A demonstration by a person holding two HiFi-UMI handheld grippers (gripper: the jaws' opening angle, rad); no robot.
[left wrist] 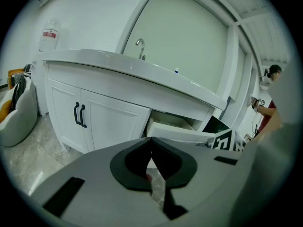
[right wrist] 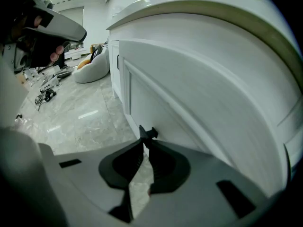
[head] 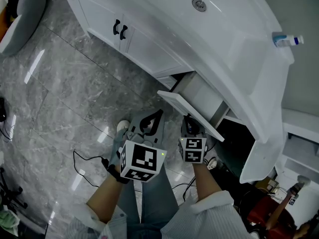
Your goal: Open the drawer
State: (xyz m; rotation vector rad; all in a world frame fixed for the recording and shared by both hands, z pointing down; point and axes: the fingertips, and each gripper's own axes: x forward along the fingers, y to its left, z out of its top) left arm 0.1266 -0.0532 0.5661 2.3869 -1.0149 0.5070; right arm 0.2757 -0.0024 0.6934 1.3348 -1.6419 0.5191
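At the front of the part-open drawer, the right hand-held gripper clamps its black handle.

Grey left claw, right claw, black-white marker cubes, white ribbed sleeves, jeans

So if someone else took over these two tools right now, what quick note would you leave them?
Left tool: shut, empty, held off in front of the cabinet.
Right tool: shut on the black drawer handle.
Drawer: under the white vanity, pulled partly out with its inside showing.
Done: handle gripped, drawer part open.
Left: probably pull further until it is fully open, then let go.
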